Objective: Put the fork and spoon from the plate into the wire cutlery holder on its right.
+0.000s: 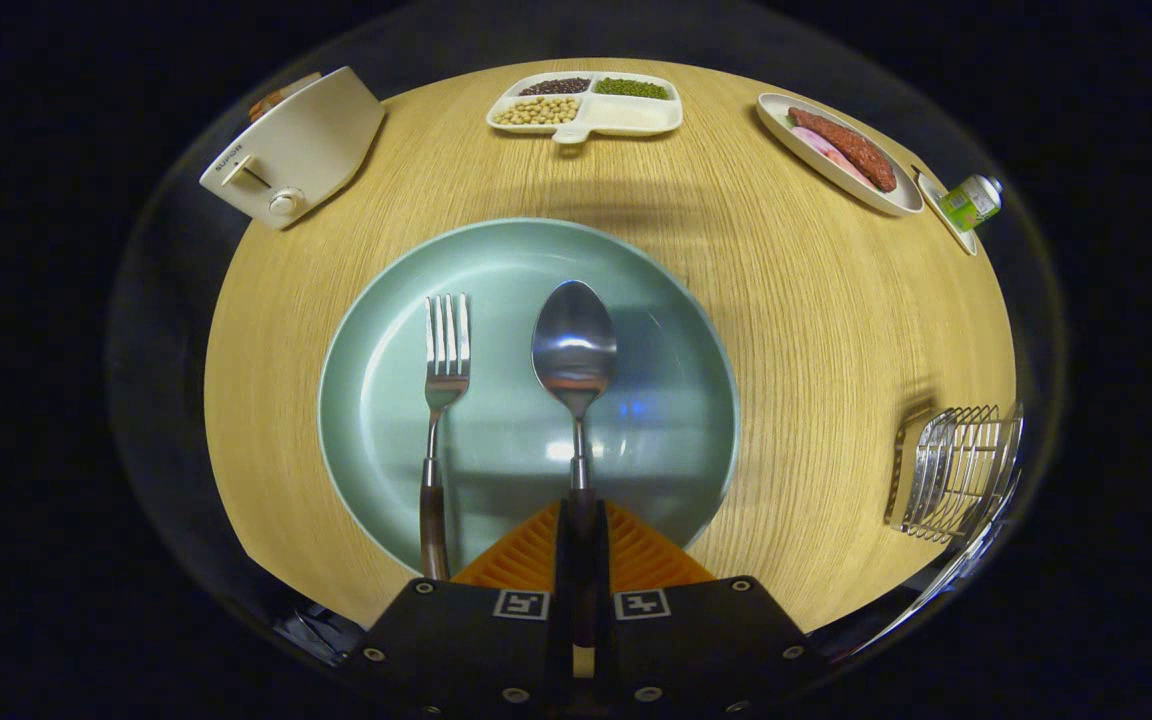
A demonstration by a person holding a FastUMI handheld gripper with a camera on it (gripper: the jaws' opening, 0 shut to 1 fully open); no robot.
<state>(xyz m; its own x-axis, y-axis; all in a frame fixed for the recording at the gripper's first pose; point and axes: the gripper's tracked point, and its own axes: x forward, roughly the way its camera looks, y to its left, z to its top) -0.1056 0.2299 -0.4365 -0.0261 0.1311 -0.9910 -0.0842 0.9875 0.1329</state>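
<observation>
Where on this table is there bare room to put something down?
Bare wood lies between the green plate and the wire holder, and between that plate and the divided tray. The far edge is crowded: toaster, tray, meat dish. The hand-held gripper is shut on the spoon.

One fork (444, 390), one spoon (574, 360), one green plate (376, 400), one wire cutlery holder (956, 470), one toaster (296, 145), one divided dish (626, 115), one sausage plate (816, 160), one small green bottle (971, 202).

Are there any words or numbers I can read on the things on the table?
Toaster: a small brand word on its front, too blurred to read.
Green bottle: label too small to read.
Gripper, shut on the spoon: two square black-and-white markers, no words.
</observation>
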